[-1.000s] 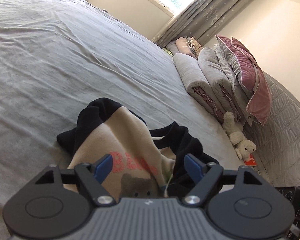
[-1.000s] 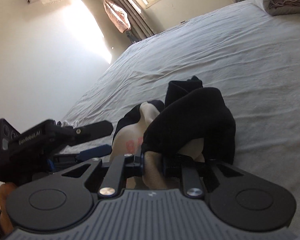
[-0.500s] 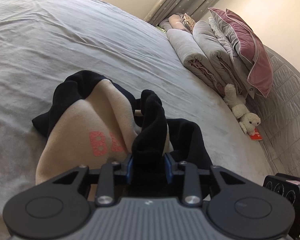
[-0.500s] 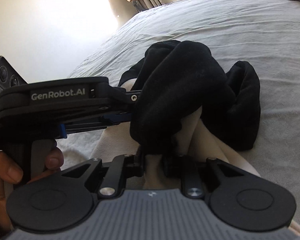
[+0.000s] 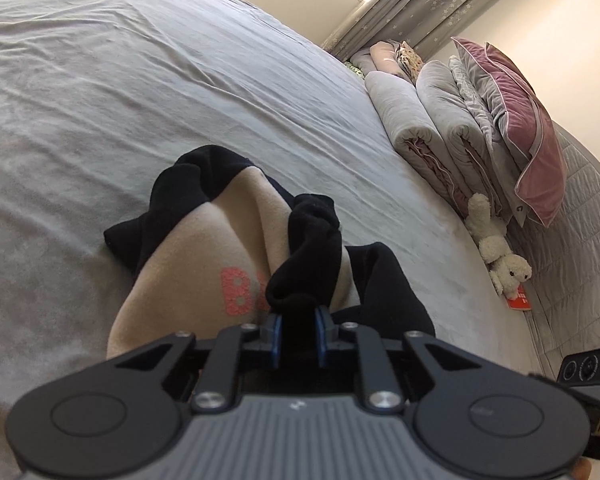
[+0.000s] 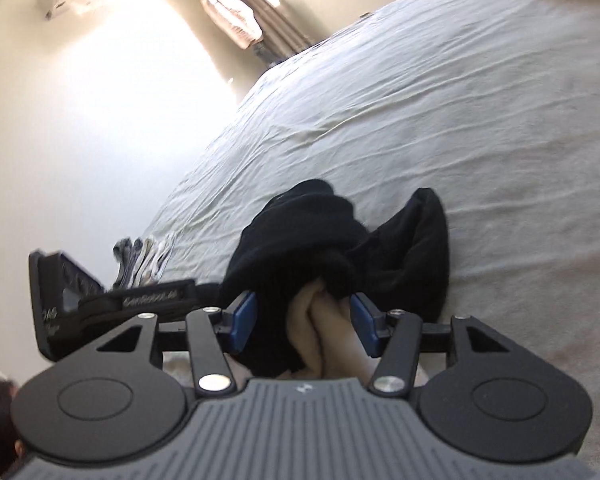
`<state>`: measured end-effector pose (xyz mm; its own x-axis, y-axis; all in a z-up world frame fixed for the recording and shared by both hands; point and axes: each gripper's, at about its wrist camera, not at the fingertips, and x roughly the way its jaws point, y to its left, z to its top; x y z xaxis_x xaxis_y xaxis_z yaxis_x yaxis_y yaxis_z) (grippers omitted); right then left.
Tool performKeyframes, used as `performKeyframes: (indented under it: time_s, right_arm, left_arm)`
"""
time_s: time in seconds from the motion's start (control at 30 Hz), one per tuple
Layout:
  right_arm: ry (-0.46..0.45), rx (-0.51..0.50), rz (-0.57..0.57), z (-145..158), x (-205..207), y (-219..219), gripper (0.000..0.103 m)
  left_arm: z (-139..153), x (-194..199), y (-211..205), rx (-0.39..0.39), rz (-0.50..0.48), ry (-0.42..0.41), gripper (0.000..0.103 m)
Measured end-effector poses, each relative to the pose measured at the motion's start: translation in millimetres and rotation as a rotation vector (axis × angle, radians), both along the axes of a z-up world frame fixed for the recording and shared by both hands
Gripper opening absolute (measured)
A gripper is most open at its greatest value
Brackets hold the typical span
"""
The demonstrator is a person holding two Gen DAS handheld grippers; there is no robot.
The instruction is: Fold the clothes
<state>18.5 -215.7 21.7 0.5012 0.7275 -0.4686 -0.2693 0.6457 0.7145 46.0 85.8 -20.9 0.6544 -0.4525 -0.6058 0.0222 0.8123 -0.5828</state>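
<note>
Left gripper point(image 5: 296, 330): fingers clenched on a black fold of the sweatshirt point(image 5: 204, 264). Right gripper point(image 6: 304, 326): fingers spread, released, bunched cloth lying between them. Sweatshirt, beige with black sleeves, sits crumpled on the grey bed point(image 5: 100, 80), at 12 o'clock of both grippers. Risk: single-point hold; lifting now could drag the heap into a tighter tangle, since sleeves overlap.

The sweatshirt's point(image 5: 188, 280) pink lettering point(image 5: 240, 292) is partly hidden behind a black fold.
</note>
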Motion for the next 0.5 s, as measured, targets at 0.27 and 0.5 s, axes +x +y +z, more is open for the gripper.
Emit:
performKeyframes:
  time_s: [0.27, 0.5]
  right_arm:
    - [0.235, 0.291, -0.198, -36.4, 22.9, -29.0, 0.057]
    - [0.283, 0.385, -0.196, -41.2, 26.7, -18.8, 0.056]
  left_arm:
    - [2.3, -2.7, -7.2, 0.055, -0.052, -0.023, 0.016]
    - [5.6, -11.2, -18.7, 0.156, -0.093, -0.080, 0.016]
